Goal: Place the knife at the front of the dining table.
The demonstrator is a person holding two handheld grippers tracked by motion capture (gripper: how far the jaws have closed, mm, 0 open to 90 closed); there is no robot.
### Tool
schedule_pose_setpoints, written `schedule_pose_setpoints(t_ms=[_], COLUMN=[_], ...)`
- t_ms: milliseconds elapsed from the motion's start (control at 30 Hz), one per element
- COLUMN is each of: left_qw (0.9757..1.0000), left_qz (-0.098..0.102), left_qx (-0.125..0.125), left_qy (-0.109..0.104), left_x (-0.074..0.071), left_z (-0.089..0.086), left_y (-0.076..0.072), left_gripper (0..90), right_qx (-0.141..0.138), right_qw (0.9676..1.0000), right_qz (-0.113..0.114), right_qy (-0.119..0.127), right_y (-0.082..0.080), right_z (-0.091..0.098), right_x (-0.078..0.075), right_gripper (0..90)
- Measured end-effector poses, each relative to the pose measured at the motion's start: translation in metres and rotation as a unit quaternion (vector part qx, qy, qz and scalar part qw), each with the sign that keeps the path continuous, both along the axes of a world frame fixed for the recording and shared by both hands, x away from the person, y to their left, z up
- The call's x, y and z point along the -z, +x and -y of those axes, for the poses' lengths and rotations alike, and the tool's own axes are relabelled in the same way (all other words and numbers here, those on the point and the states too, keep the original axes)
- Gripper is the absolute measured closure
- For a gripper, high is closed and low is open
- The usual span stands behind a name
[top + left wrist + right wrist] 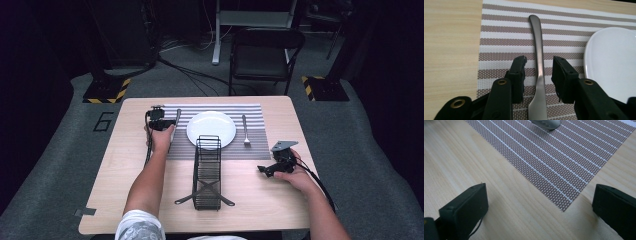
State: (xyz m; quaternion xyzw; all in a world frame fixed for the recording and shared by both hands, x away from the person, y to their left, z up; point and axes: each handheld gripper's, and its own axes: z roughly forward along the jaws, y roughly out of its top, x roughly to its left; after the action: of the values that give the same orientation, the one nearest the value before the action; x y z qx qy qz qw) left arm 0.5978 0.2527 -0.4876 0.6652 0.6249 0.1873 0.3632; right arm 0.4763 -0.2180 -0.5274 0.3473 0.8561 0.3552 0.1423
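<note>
**Knife between the jaws, left of the plate**

Black jaws of the left tool stand a little apart on either side of a steel knife, neither pad quite touching the metal as far as the left gripper view shows; the tool has hold of nothing for certain. The knife lies flat on the striped placemat, just left of the white plate, its handle pointing away from the person.

Judging by this, the step in hand is either setting the knife down beside the plate or taking it up. If it is being placed, the next move calls for a straight lift clear of the handle, without nudging it toward the plate. If it is being taken, the jaws need only to narrow onto the handle.

Right of the plate a fork lies on the placemat. The right tool rests well to the right of the plate on the bare counter, its jaws wide apart and holding nothing, near the placemat's corner.

In front of the plate stands a black wire rack, touching the plate's near rim or just short of it; I cannot tell which. Room is ample left of the knife, where the placemat's edge gives way to open counter. Toward the plate the gap is narrow.
</note>
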Motion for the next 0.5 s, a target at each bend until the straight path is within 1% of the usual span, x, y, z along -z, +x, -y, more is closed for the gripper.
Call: schedule_pose_setpoints(t_ms=[67, 233, 267, 333, 367, 400, 500], left_qw=[1.0, 0.9994, 0.9992, 0.9987, 0.9983, 0.9981, 0.9966], left_qz=[0.004, 0.023, 0.027, 0.034, 0.041, 0.043, 0.059], left_qx=[0.004, 0.024, 0.027, 0.036, 0.04, 0.044, 0.057], left_qy=[0.0, 0.0, 0.003, 0.004, 0.001, 0.002, 0.01], left_x=[-0.006, -0.023, -0.027, -0.035, -0.039, -0.043, -0.055], left_z=[0.0, 0.001, 0.001, 0.001, 0.0, 0.001, 0.0], left_y=[-0.004, -0.015, -0.017, -0.022, -0.025, -0.028, -0.036], left_gripper=[61.2, 60.7, 60.5, 59.8, 59.6, 59.4, 59.2], right_qx=[0.0, 0.0, 0.0, 0.0, 0.0, 0.0, 0.0], right_qw=[1.0, 1.0, 1.0, 1.0, 1.0, 1.0, 1.0], right_qz=[0.0, 0.0, 0.0, 0.0, 0.0, 0.0, 0.0], right_qy=[0.0, 0.0, 0.0, 0.0, 0.0, 0.0, 0.0], right_y=[0.0, 0.0, 0.0, 0.0, 0.0, 0.0, 0.0], right_z=[0.0, 0.0, 0.0, 0.0, 0.0, 0.0, 0.0], right_x=[0.0, 0.0, 0.0, 0.0, 0.0, 0.0, 0.0], right_gripper=[0.0, 0.0, 0.0, 0.0, 0.0, 0.0, 0.0])
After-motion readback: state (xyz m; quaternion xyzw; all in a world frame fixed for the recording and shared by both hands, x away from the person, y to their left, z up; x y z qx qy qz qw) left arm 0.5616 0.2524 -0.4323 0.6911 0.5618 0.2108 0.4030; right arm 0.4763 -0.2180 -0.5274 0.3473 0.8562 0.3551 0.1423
